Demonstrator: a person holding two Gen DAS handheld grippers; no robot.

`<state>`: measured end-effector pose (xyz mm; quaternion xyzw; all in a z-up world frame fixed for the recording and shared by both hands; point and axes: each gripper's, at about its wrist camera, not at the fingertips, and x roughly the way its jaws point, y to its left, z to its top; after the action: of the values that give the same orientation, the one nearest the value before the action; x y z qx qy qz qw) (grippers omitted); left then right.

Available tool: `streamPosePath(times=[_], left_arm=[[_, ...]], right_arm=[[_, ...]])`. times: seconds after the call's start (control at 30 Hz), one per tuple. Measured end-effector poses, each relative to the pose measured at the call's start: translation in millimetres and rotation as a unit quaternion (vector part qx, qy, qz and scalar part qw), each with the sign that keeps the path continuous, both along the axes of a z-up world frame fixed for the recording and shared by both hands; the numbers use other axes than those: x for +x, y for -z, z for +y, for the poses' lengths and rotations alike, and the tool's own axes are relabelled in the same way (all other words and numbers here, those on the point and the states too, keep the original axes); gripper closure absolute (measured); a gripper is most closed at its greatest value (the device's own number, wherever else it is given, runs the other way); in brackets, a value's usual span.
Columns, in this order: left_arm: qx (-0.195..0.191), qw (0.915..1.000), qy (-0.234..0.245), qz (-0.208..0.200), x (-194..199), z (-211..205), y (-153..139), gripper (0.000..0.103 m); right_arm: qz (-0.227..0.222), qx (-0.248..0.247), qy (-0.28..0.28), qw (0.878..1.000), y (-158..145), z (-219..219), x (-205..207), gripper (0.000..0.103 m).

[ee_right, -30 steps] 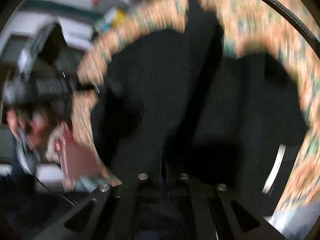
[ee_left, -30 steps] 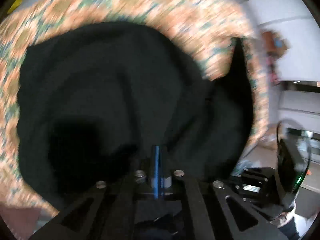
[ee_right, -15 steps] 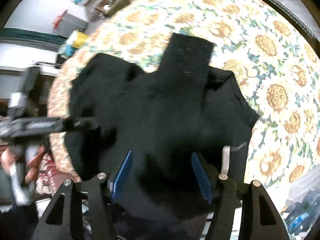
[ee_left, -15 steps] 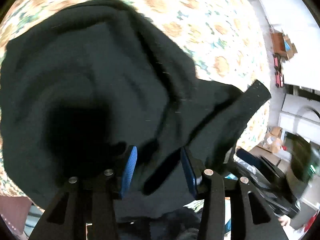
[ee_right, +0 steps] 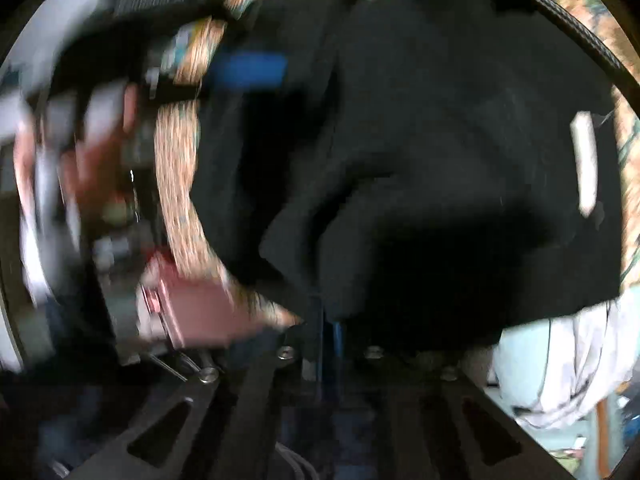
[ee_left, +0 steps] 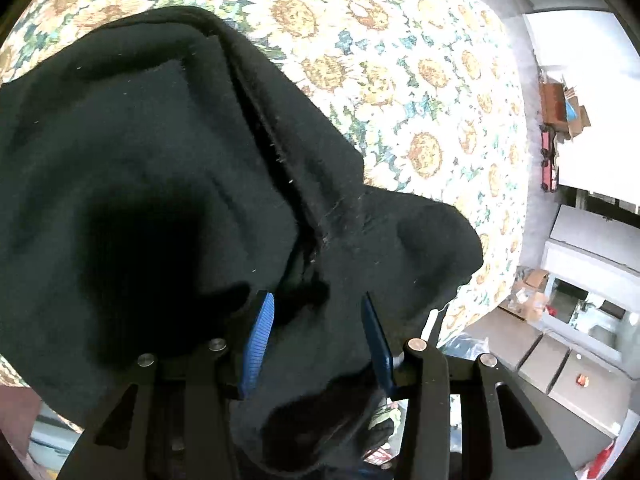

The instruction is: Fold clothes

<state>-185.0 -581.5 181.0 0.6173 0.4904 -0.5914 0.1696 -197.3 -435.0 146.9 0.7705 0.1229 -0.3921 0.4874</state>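
A: Garment (ee_left: 160, 152), black, is seen heaped in thick folds on the cloth (ee_left: 400, 80), a sunflower print. A seam runs diagonally across it in the left wrist view.

B: Noted. Where is the left gripper (ee_left: 316, 332) placed?

A: Over the near edge of the garment. Blue pads (ee_left: 258, 340) are held apart, with black fabric lying between them; no pinch is seen, so it is logged as open.

B: And the right gripper (ee_right: 328, 344)?

A: Its view is badly blurred. The blue pads are seen drawn almost together, having just been closing, at the near edge of the garment. Black fabric reaches down to the narrow gap, so a fold appears to be pinched there, though this is not sharp.

B: Anything on the garment itself?

A: A white label (ee_right: 584, 164) is seen on its right side in the right wrist view.

B: Surroundings?

A: Boxes (ee_left: 560, 108) and white cabinets (ee_left: 592, 248) are seen beyond the cloth's far edge.
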Motion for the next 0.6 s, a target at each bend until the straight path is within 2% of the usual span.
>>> streamPosePath(times=[0.03,0.07,0.13,0.23,0.33,0.37,0.43,0.53,0.57,0.6], left_arm=[[-0.006,1.0,-0.001,-0.003,0,-5,-1,0.056],[-0.013,0.9999,-0.002,-0.007,1,-9,-2,0.056],[-0.024,0.9996,-0.002,-0.013,-4,-11,2,0.056],[-0.021,0.9995,-0.021,-0.012,2,-17,6,0.056],[-0.015,0.9991,-0.04,0.001,4,-21,7,0.056],[-0.015,0.9987,-0.049,0.007,3,-23,7,0.056],[-0.023,0.9983,-0.052,0.009,-4,-27,9,0.056],[-0.033,0.9991,-0.027,-0.005,-18,-27,16,0.056],[-0.03,0.9993,-0.018,-0.008,-20,-26,18,0.056],[-0.026,0.9995,-0.017,-0.005,-21,-24,18,0.057]], right_arm=[[0.006,0.011,-0.002,1.0,1,4,2,0.076],[0.013,0.021,-0.003,1.0,2,8,3,0.053],[0.045,0.029,0.027,0.998,-4,17,-16,0.052],[0.08,0.004,0.094,0.992,-20,15,-58,0.052],[0.114,-0.035,0.154,0.981,-37,5,-100,0.04],[0.123,-0.035,0.154,0.98,-32,-6,-105,0.038],[0.142,-0.034,0.153,0.977,-21,-27,-115,0.038],[0.16,-0.035,0.135,0.977,-1,-58,-126,0.04],[0.17,-0.031,0.126,0.977,4,-64,-124,0.046],[0.177,-0.028,0.109,0.978,10,-71,-124,0.06]])
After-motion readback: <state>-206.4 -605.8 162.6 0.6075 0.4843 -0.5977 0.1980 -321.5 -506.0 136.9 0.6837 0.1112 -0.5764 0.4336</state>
